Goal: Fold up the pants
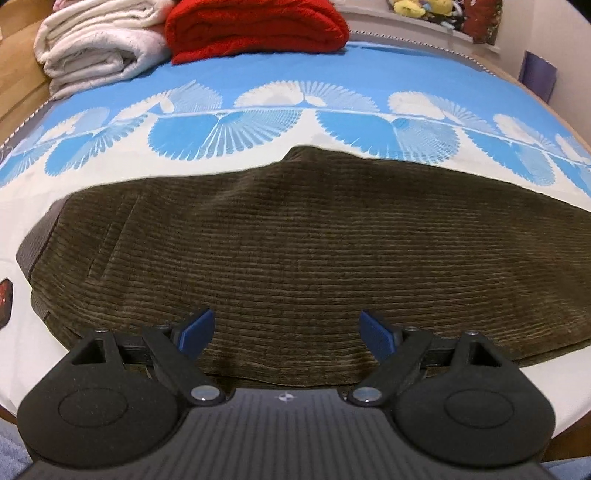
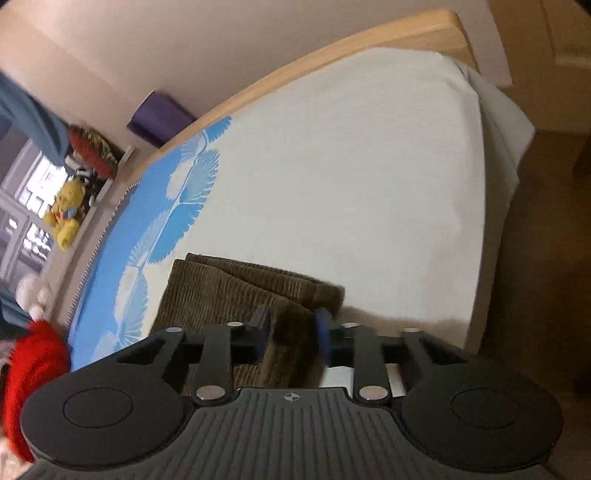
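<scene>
Gripping a leg end of the pants (image 2: pixel 236 291), the right hand-held gripper (image 2: pixel 291 332) has its jaws clamped on corduroy. Pants lie along the bed's (image 1: pixel 110 177) near edge, long axis crosswise beneath the left hand-held gripper (image 1: pixel 288 328), open and empty.

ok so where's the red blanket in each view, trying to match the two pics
Left wrist view: the red blanket lies folded at top centre, at the far end of the bed, beside a stack of white blankets.
Right wrist view: the red blanket is a blurred patch at the lower left edge.
Shared landmark: the brown corduroy pants on the blue and white sheet.
</scene>
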### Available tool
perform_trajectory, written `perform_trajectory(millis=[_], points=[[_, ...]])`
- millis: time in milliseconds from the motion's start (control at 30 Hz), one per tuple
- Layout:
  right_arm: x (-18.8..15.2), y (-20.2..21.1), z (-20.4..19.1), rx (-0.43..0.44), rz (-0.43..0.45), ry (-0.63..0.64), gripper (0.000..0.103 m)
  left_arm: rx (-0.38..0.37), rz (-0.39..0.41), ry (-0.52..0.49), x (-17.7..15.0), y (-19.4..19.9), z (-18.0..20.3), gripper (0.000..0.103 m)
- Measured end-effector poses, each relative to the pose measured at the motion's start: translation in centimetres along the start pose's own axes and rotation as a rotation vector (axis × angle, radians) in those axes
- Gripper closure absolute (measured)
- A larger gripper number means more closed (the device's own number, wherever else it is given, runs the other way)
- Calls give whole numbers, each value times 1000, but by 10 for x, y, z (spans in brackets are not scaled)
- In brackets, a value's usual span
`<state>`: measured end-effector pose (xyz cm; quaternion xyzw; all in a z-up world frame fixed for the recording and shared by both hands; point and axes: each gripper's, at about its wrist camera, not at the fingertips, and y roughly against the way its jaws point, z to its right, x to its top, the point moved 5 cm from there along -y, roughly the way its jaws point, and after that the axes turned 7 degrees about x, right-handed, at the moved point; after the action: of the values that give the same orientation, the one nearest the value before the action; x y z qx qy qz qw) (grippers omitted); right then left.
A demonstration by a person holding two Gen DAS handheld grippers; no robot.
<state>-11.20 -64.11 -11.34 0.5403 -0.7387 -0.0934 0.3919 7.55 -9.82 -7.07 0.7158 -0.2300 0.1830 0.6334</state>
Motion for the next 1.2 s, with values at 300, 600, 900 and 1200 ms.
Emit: perform_trajectory(millis=[300, 600, 900, 1200], points=[[13, 12, -74, 184, 76, 198, 89, 14, -32, 12, 4, -13, 1, 14], [14, -28, -5, -26, -34, 97, 90, -18, -65, -25, -4, -26, 30, 14], [19, 4, -35, 20, 68, 198, 90, -16, -56, -10, 1, -27, 27, 14], [17, -21, -19, -137, 29, 260, 75, -27, -74, 29, 3, -32, 12, 14]])
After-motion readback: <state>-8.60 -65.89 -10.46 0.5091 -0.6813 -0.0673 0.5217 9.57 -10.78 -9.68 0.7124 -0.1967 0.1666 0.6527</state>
